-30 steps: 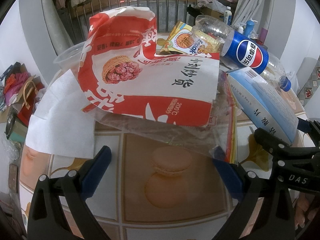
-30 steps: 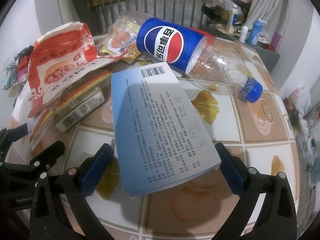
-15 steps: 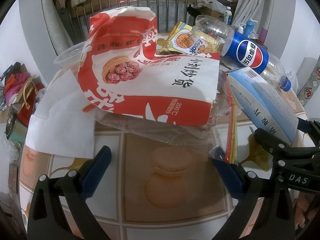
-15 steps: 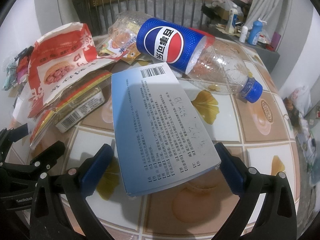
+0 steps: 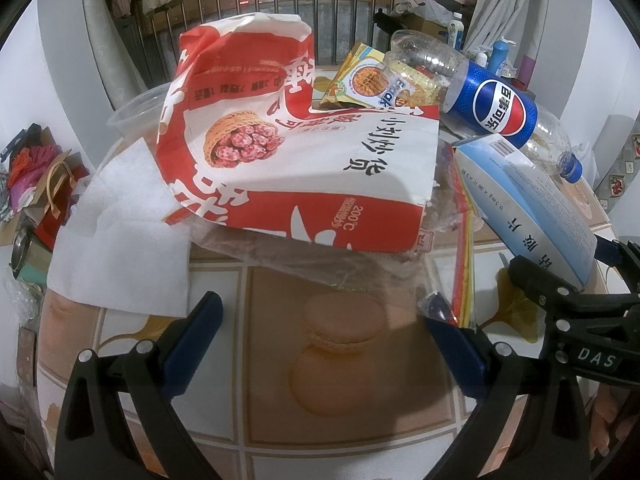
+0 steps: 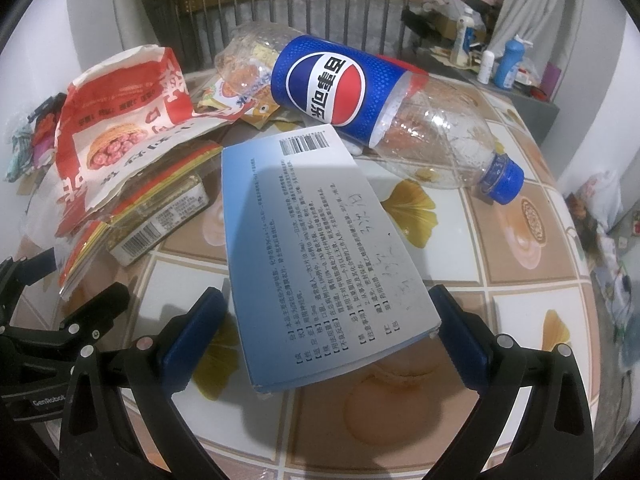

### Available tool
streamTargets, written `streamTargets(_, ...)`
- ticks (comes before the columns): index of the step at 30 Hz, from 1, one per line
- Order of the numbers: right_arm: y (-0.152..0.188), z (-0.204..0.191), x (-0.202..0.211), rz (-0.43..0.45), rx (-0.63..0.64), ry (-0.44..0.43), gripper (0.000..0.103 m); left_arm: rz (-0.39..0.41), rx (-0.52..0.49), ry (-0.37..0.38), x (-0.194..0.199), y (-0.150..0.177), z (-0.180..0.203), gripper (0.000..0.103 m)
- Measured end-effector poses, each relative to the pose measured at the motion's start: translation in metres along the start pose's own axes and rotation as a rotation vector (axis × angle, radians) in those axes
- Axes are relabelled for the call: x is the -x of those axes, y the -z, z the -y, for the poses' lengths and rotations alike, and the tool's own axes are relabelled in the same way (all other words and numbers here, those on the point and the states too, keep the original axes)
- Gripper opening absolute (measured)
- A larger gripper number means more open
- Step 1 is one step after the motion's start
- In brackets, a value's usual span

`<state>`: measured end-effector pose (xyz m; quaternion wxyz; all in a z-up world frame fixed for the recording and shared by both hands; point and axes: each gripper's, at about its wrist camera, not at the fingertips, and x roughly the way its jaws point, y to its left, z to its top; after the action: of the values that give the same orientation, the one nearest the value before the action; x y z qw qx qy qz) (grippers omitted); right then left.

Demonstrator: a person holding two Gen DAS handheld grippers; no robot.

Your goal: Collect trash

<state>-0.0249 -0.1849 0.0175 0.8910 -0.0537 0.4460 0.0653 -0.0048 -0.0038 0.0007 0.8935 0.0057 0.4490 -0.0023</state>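
The pale blue box (image 6: 316,256) lies flat on the tiled surface (image 6: 532,320), its near end between the spread fingers of the right tool (image 6: 326,332), unclamped. Behind it lies a capped clear cola bottle (image 6: 384,112), seemingly empty. The red-and-white paper bag (image 5: 288,160) rests over clear plastic, just beyond the left tool (image 5: 320,328), also spread apart with nothing in it.

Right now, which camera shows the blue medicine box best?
The right wrist view: the blue medicine box fills the centre, its printed back and barcode readable. The left wrist view catches it only edge-on at the right.
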Motion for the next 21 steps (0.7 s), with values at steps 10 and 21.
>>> streamTargets(10, 0.0003, 0.0012, -0.0002, 0.002, -0.001, -0.001, 0.097, 0.000, 0.000, 0.000, 0.0009, 0.0012, 0.0005, 0.099)
streamTargets(21, 0.0005, 0.0016, 0.0002, 0.002, -0.002, -0.002, 0.097, -0.001, 0.000, 0.000, 0.0000, 0.0000, -0.0001, 0.099)
